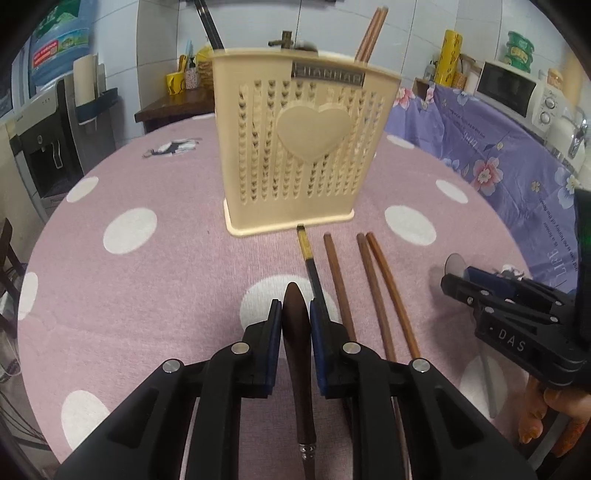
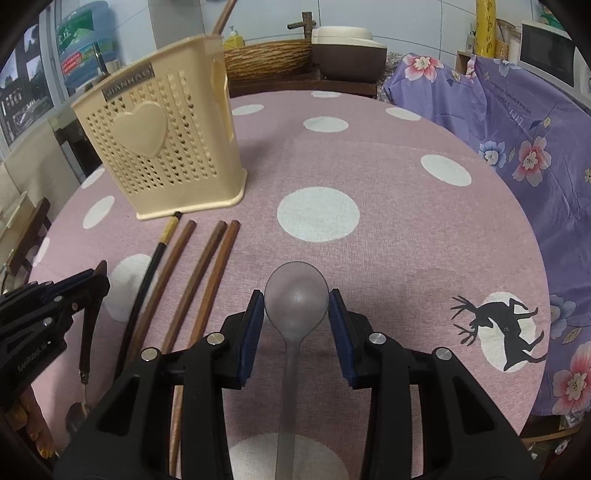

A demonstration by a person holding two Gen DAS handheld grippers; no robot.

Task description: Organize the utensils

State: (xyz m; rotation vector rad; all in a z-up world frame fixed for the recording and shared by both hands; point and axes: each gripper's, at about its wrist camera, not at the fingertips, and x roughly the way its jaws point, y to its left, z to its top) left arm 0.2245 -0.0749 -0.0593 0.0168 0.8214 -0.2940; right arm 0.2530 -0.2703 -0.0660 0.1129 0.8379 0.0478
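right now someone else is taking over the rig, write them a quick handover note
Left tool: shut on the dark wooden-handled spoon, its handle between the pads.
Right tool: shut on the grey translucent spoon, gripped at the bowl.
Beige holder: upright on the polka-dot table, with brown chopsticks already inside.
Still on the table in front of it: one black chopstick and three brown chopsticks.
Left: drop both spoons in the holder, then the four chopsticks.

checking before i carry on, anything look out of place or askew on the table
Four chopsticks lie loose on the tablecloth before the utensil holder, which already holds some. One, the black chopstick, does not match the three brown ones. Nothing spilled or visibly damaged.
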